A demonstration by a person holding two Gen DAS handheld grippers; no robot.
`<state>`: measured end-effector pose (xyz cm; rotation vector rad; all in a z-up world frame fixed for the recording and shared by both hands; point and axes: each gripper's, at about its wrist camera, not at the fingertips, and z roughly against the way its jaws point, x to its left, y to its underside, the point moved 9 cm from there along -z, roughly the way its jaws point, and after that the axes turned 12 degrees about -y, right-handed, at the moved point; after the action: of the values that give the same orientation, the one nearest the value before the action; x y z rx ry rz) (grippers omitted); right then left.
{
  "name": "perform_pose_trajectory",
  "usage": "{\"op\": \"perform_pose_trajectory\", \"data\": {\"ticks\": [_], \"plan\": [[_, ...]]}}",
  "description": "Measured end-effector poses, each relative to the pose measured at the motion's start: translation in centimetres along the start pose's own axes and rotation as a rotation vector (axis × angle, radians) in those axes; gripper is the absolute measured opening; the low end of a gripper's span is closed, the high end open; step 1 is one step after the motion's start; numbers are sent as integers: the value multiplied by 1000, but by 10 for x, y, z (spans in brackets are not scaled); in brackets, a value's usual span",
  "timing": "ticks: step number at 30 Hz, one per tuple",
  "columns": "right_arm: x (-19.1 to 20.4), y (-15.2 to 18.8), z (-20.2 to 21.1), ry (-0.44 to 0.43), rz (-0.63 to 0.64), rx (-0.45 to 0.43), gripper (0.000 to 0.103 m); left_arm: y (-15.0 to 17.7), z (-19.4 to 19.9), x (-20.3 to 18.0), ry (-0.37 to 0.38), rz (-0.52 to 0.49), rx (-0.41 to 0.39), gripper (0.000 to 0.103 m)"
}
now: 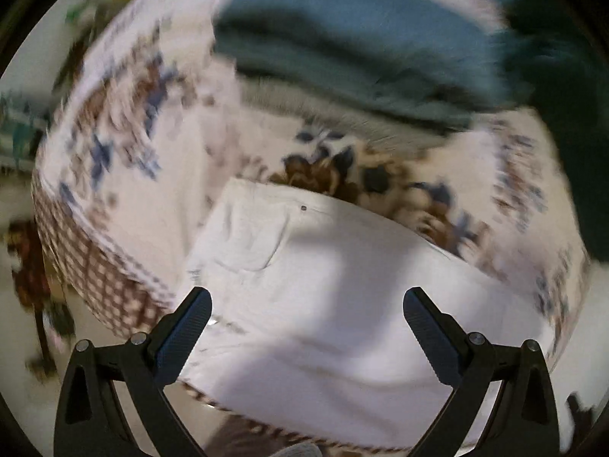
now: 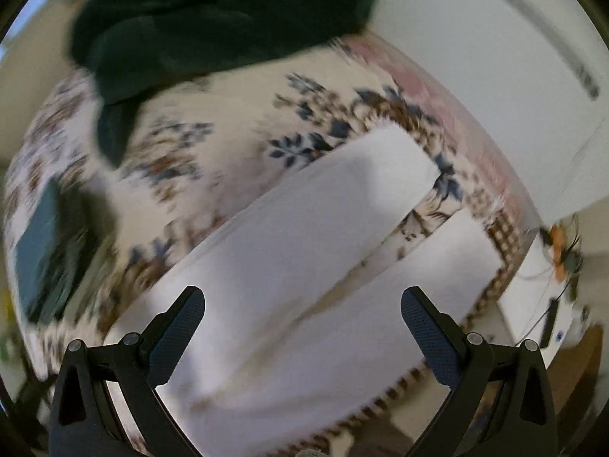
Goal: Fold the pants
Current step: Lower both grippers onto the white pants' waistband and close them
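White pants lie flat on a floral bedspread. The left wrist view shows their waist end, with a small dark button and a pocket seam. My left gripper is open and empty, hovering over the waist. The right wrist view shows the two white legs spread apart, reaching toward the bed's far edge. My right gripper is open and empty above the legs. Both views are motion-blurred.
Folded teal and blue-grey clothes are stacked beyond the waist, also at the left of the right wrist view. A dark green garment lies heaped on the bedspread. A white box with cables sits past the bed edge.
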<state>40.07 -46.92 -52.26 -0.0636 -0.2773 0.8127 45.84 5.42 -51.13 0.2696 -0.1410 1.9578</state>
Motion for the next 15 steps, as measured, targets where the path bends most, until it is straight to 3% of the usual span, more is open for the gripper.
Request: {"op": "perform_pose_trajectory", "data": {"ticks": [3,6,10,13,15], "plan": [[-8,-27,-79,51,-56,9,103,-20,-78,-20,67,149,197,103],[-11,-48,-152,70,-107,38,103,-33,-132,-25,66,272,305,100],[-20,-65,-209,90,-164,54,103,-44,-165,-13,14,386,327,97],[-30,-73,-234,102,-213,76,103,-38,-170,-12,-41,389,295,92],[-36,-76,-251,102,-246,118,102,-33,-158,-15,-39,369,227,74]]}}
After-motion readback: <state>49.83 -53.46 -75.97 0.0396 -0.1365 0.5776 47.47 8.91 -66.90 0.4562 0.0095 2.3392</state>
